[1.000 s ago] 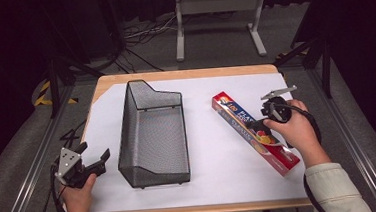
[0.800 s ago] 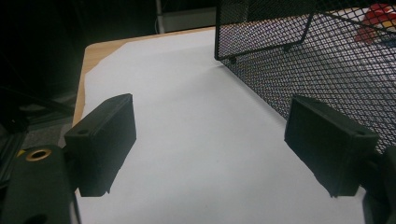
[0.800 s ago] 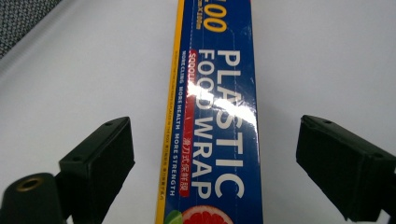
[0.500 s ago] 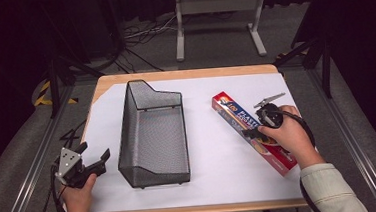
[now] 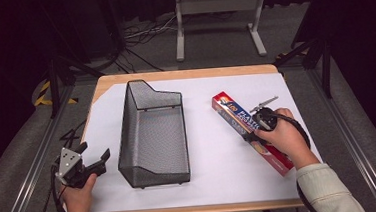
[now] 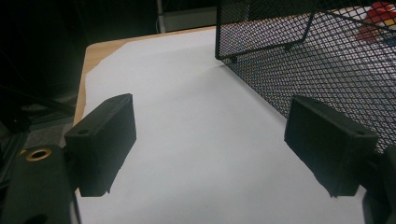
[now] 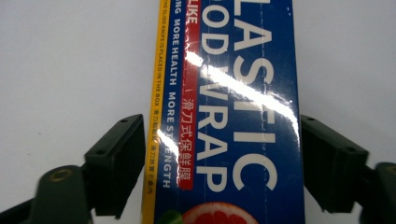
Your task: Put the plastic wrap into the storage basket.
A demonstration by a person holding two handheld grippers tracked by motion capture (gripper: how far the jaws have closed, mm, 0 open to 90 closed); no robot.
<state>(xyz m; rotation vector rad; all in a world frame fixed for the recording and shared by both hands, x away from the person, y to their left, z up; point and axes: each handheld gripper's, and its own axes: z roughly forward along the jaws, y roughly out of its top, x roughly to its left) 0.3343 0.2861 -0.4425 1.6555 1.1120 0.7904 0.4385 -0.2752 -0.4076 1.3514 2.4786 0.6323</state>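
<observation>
1. The plastic wrap box lies flat on the white sheet at the right of the table, well apart from the black mesh basket in the middle. It has not been lifted.
2. The right gripper is down over the box's middle. Its jaws have just been closing and now straddle the box's width — in the right gripper view each pad sits just beside a long edge, and it looks like a grip at the point of taking hold.
3. The left gripper hangs near the basket's outer wall at the table's front left corner, jaws spread wide with nothing but bare sheet between them.
4. The basket is empty, as far as the high view shows.
5. By judgement the work is at its start: the pick is nearly secured, while lifting, carrying and setting the box down — likely into the basket — are all left.
</observation>
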